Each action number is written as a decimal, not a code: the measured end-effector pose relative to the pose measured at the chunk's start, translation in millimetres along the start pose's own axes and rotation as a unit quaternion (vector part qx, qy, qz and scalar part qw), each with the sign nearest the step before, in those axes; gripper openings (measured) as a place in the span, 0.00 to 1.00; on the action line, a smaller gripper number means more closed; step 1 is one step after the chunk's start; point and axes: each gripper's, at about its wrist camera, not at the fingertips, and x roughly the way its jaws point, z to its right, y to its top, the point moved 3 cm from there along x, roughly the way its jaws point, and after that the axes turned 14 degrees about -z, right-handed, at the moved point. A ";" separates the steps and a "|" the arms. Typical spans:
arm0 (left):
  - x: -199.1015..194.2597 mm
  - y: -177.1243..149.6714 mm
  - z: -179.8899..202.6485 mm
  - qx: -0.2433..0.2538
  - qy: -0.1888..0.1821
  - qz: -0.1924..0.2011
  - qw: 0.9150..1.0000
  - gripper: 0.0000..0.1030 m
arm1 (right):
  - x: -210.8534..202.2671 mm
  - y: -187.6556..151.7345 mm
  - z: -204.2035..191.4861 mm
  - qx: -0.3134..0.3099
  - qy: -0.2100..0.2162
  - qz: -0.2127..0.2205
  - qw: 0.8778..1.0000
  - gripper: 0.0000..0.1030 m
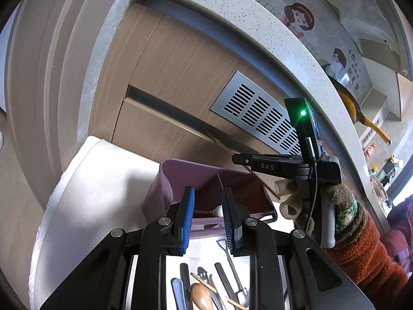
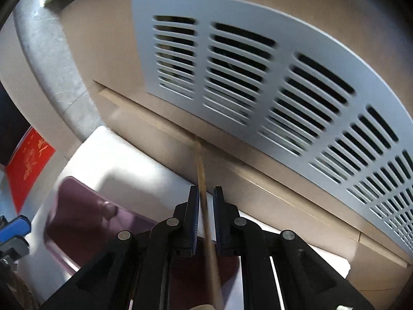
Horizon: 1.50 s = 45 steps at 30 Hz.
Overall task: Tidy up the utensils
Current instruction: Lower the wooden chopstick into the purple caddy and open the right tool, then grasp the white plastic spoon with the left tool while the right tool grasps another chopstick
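From the left wrist cam, the left gripper (image 1: 207, 215) has its blue-padded fingers (image 1: 188, 217) spread apart with nothing between them, hovering just above the purple organizer tray (image 1: 165, 180), which sits on a white cloth (image 1: 103, 180) over the worktop. The tray has a divider down the middle, and there's a utensil with a white tip (image 1: 215, 210) lying in the left compartment, seen through the gap in the fingers. Down below the fingers, nearer the camera, a loose bunch of utensils (image 1: 214, 284) lies on the cloth: dark handled pieces, a wooden spoon (image 1: 200, 294), a thin wooden chopstick lying across them, and a little shovel-shaped metal one. Off to the right you can see the right gripper (image 1: 284, 166), held by a gloved hand (image 1: 343, 201), up past the far side of the tray near the wood-look cabinet front with a grey vent grille (image 1: 258, 113). Right wrist cam is a bit blurry, but the right gripper's fingers (image 2: 194, 214) are close together with a wooden chopstick (image 2: 204, 196) running up between them; it rests against the left pad, and whether the right pad touches it I can't tell. The purple tray (image 2: 77, 219) is below and to the left, with the vent grille (image 2: 258, 82) filling the background.
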 end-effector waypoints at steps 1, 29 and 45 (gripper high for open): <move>0.3 -0.3 0.5 0.001 0.000 -0.001 1.000 0.22 | 2.1 -0.5 2.0 -0.002 0.006 -0.003 1.000 0.11; 2.0 -18.4 3.5 -0.006 0.024 -0.015 1.000 0.22 | -71.1 -67.1 -18.7 -0.076 0.059 0.277 0.956 0.06; -0.8 -107.8 19.7 0.032 0.163 -0.043 0.985 0.42 | -49.3 -198.4 -20.2 -0.096 0.150 0.103 0.979 0.20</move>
